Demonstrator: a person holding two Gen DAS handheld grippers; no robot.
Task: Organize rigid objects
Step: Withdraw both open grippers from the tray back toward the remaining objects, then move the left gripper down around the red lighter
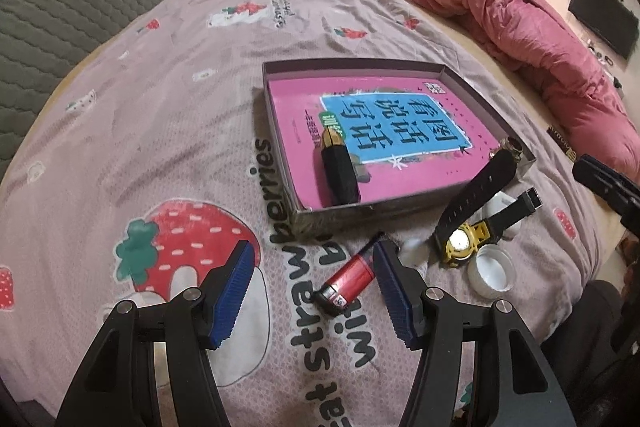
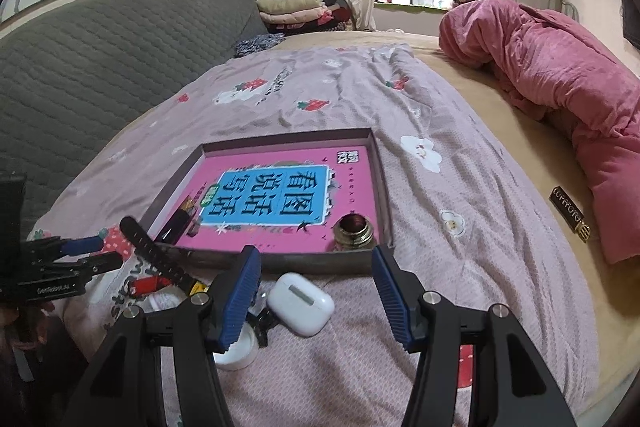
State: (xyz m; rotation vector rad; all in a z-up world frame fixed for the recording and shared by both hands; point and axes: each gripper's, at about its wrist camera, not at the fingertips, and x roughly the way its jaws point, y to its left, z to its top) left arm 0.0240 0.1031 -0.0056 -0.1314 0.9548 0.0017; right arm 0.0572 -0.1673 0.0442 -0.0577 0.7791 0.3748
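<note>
grey box (image 1: 486,95) holds pink book (image 1: 304,115), black lipstick (image 1: 340,175) (both tongs (image 1: 316,269) (image 2: 316,281) spread, empty).

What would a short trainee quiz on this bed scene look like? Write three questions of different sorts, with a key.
1. True or false: the red lighter already lies inside the shallow box.
2. Multiple choice: what lies on the bedspread between the open fingers of the right claw? A) a watch B) a white earbud case C) a pink book
3. Fill in: the watch leans one black strap on the box's ____.

Key:
1. False. It lies on the bedspread outside the box, by the left claw.
2. B, the white earbud case.
3. Rim, at the near right corner.
</note>
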